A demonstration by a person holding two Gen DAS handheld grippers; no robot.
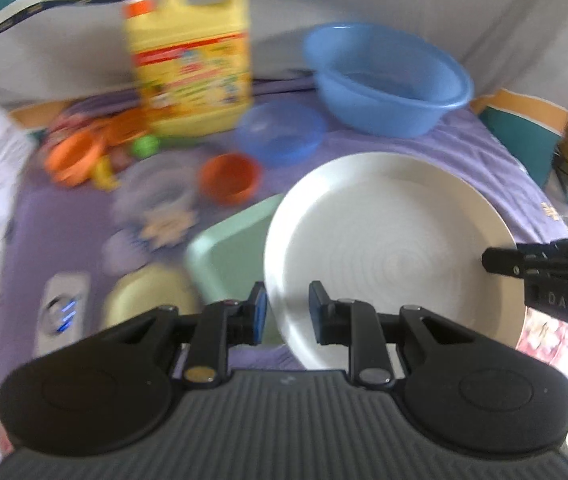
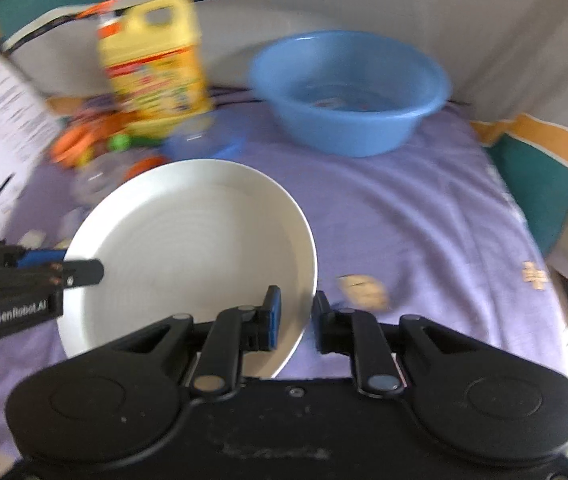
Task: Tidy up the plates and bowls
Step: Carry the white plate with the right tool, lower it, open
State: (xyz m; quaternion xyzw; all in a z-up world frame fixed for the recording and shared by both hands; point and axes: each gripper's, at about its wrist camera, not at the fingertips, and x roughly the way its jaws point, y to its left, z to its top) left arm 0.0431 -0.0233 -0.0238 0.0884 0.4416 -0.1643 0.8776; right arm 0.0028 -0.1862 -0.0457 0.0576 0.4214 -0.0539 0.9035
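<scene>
A: Nearest the cameras, what do the fingers have?

B: The left gripper [image 1: 287, 312] pinches the near-left rim of the white plate [image 1: 388, 248], one finger on each side of the edge. The right gripper [image 2: 297, 318] pinches the opposite rim of the same plate [image 2: 188, 248]. The plate looks to be held between the two, tilted and clear of the purple cloth [image 2: 404, 220] that covers the surface.

A: And just under and beside it?

B: In the left view a pale green tray [image 1: 232, 256] lies just behind the plate's left edge, with a pale yellow dish [image 1: 148, 292] to its left. Whether the plate came from there cannot be told.

A: Farther out?

B: An orange bowl [image 1: 230, 178], a clear blue bowl [image 1: 280, 132] and some blurred orange dishes [image 1: 76, 156] sit scattered, well apart from one another. Behind them stand a yellow detergent jug [image 1: 192, 56] and a big blue basin [image 1: 388, 80].

A: So how far along is the task?

B: Early, by the look of it. One plate is in hand and not yet set down; the bowls lie unstacked, so most of the sorting seems left to do.
</scene>
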